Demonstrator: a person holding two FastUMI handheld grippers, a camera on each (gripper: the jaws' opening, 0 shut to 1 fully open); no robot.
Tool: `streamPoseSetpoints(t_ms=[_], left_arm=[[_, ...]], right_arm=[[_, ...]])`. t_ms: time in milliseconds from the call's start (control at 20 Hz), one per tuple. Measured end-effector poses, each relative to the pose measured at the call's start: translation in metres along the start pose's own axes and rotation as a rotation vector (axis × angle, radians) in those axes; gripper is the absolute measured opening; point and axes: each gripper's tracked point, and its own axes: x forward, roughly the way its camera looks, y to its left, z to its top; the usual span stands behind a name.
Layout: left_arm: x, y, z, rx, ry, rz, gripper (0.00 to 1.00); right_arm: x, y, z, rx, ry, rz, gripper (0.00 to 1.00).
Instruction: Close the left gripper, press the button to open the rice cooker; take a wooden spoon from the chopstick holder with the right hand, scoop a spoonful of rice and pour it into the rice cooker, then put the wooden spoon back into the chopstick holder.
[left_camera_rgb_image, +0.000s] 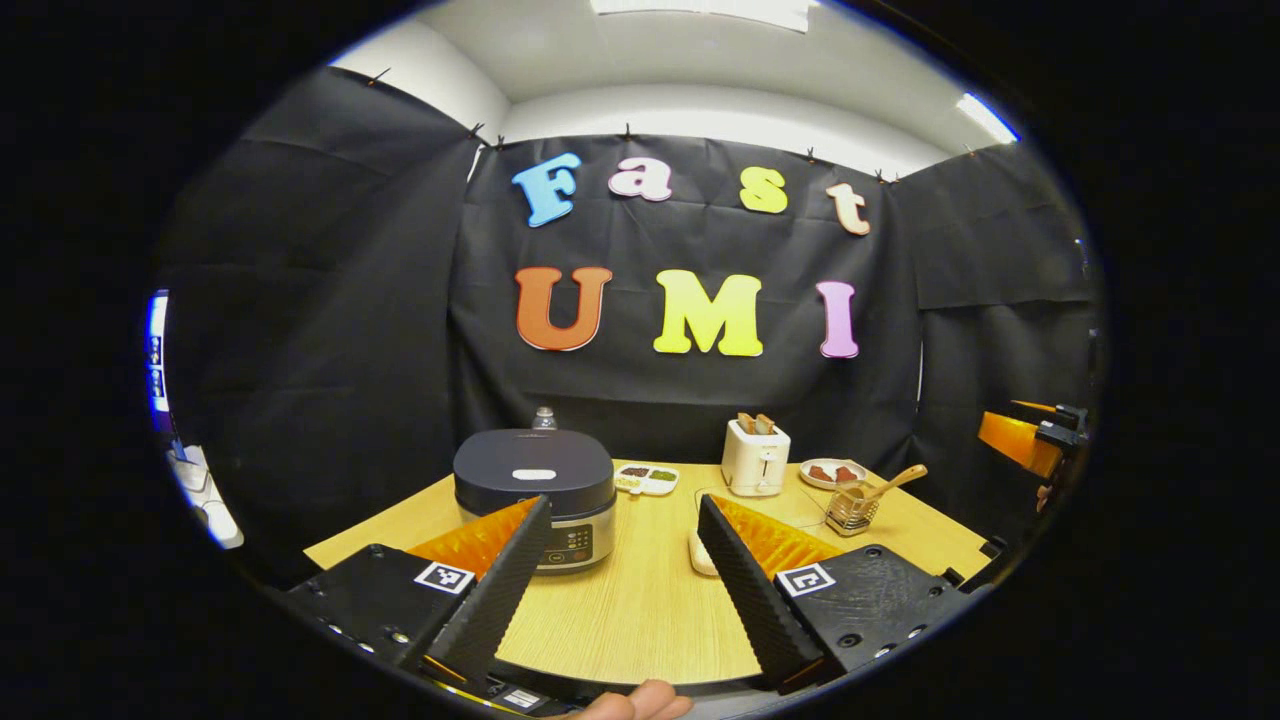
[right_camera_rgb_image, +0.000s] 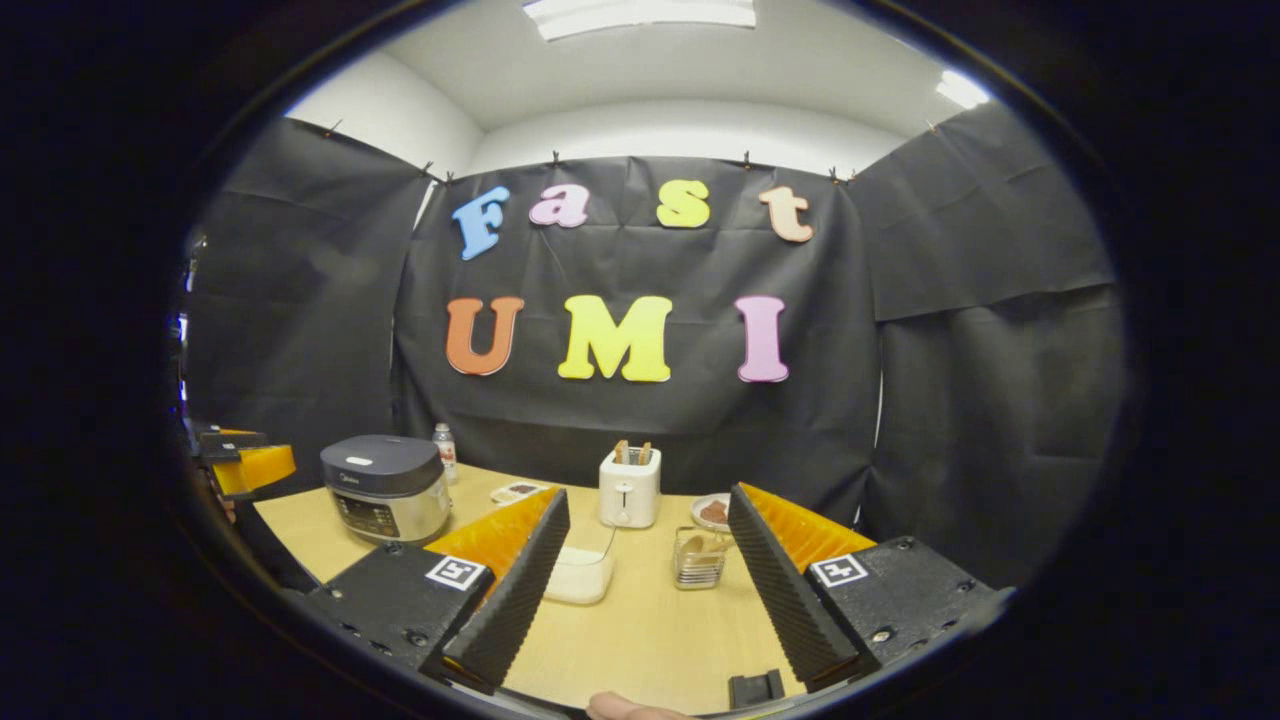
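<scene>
Both tools sit low by the near edge of the desk (left_camera_rgb_image: 640, 610) and hold nothing. Left tool (left_camera_rgb_image: 620, 545) has its fingers spread wide, and so does the right tool (right_camera_rgb_image: 645, 545).

The rice cooker (left_camera_rgb_image: 535, 490) stands on the desk with its lid down, just past the left tool. Its button (left_camera_rgb_image: 533, 474) is a pale bar on top of the lid. A wooden spoon (left_camera_rgb_image: 885, 485) leans in the chopstick holder (left_camera_rgb_image: 853, 508), over toward the right side. A clear box of rice (right_camera_rgb_image: 578, 575) sits on the desk just past the right tool.

I think nothing is done yet. The left tool must squeeze closed first. If it stays wide, a finger could miss the small button, or slide off and shove the cooker. Later the spoon could tip the light holder over when it is pulled out.
</scene>
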Motion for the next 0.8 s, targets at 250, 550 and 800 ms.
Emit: streamPoseSetpoints(t_ms=[250, 550, 800], left_arm=[[-0.019, -0.027, 0.006, 0.012, -0.026, -0.03, 0.94], [-0.016, -0.05, 0.003, 0.039, -0.048, -0.077, 0.94], [-0.016, -0.045, 0.002, 0.022, -0.055, -0.068, 0.95]], right_arm=[[-0.005, -0.006, 0.002, -0.008, -0.008, 0.001, 1.0], [-0.007, -0.021, -0.001, 0.031, -0.022, -0.026, 1.0], [-0.011, -0.013, 0.001, 0.037, -0.029, 0.006, 1.0]])
